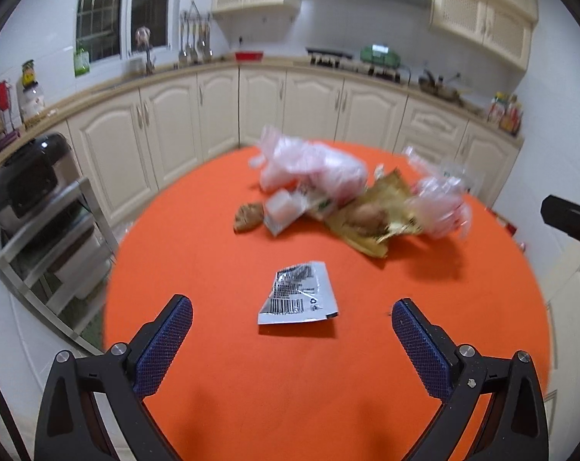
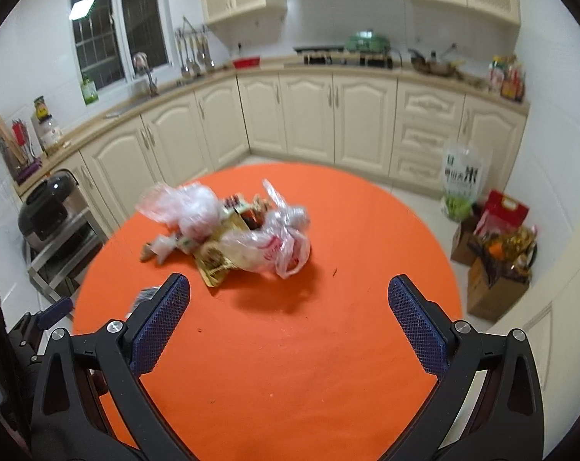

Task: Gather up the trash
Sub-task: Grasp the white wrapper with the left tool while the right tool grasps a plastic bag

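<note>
A flat silver foil sachet with a printed barcode (image 1: 298,294) lay alone on the round orange tabletop (image 1: 424,307), nearest the left gripper (image 1: 291,330), whose blue-padded fingers (image 1: 167,342) stood spread wide on either side of it and above the surface, holding nothing. The sachet looked light, thin and slick; its lower edge lifted slightly off the table, which seemed the best place to pinch it, since a flat grab would likely slide.

Farther back sat a heap of trash: a crumpled translucent plastic bag with red print (image 2: 278,244), a second cloudy plastic bag (image 2: 186,207), a torn golden-brown wrapper (image 1: 374,215), a small white plastic tub (image 1: 280,211) and a brown food scrap (image 1: 247,217). These would be soft and rustling, easily gathered by a bunched fold.

The right gripper (image 2: 290,319) hung before that heap, fingers apart and empty. Nothing blocked either approach; small crumbs (image 2: 334,271) dotted the table.
</note>
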A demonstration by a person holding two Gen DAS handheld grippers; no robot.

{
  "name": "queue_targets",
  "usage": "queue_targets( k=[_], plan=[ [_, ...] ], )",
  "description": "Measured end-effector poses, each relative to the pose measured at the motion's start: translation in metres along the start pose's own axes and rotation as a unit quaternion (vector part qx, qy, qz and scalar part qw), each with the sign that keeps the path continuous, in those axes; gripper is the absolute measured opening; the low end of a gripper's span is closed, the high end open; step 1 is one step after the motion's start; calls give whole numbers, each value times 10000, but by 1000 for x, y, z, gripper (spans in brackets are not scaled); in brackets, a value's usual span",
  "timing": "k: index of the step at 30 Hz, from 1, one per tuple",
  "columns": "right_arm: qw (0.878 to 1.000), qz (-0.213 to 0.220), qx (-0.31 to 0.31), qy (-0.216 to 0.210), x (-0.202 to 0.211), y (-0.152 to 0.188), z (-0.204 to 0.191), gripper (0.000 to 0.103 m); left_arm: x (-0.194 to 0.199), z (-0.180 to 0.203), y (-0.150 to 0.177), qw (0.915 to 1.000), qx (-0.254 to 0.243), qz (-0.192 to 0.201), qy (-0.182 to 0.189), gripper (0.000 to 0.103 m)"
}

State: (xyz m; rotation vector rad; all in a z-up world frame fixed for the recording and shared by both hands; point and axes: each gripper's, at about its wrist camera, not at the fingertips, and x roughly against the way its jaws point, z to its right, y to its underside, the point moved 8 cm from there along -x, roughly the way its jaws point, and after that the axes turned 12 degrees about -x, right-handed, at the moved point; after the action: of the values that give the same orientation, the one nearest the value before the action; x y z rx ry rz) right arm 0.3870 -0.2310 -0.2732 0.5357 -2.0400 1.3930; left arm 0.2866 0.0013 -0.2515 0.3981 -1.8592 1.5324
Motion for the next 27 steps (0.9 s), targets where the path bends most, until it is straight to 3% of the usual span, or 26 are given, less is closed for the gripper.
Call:
queue_targets(
  k=[10, 15, 16, 18, 20, 22, 27],
  plan=[
    [9975, -583, -285, -288, -77, -10, 1, 103, -75, -23, -36, 9978, 175, -577, 293, 102],
    [9957, -673, -539, -330, -108, -23, 4, 103, -94, -31, -55, 9971, 98, -721, 216, 85],
    [9950, -751, -589, -308, -118, -24, 5, 103, -97, -33, -57, 9973, 78, -718, 145, 77],
    [9937, -908, -602, -280, -130, -21, 7, 93, -99, -36, -61, 9975, 110, -682, 112, 62],
    [9924, -1060, -561, -293, -140, -14, 5, 70, -102, -41, -66, 9979, 195, -607, 142, 44],
    [9918, -1111, -521, -358, -144, -8, 2, 51, -103, -40, -65, 9980, 197, -572, 203, 37],
    [9917, -1074, -547, -445, -133, 6, 10, 38, -100, -32, -68, 9989, 20, -377, 283, 30]
  ],
)
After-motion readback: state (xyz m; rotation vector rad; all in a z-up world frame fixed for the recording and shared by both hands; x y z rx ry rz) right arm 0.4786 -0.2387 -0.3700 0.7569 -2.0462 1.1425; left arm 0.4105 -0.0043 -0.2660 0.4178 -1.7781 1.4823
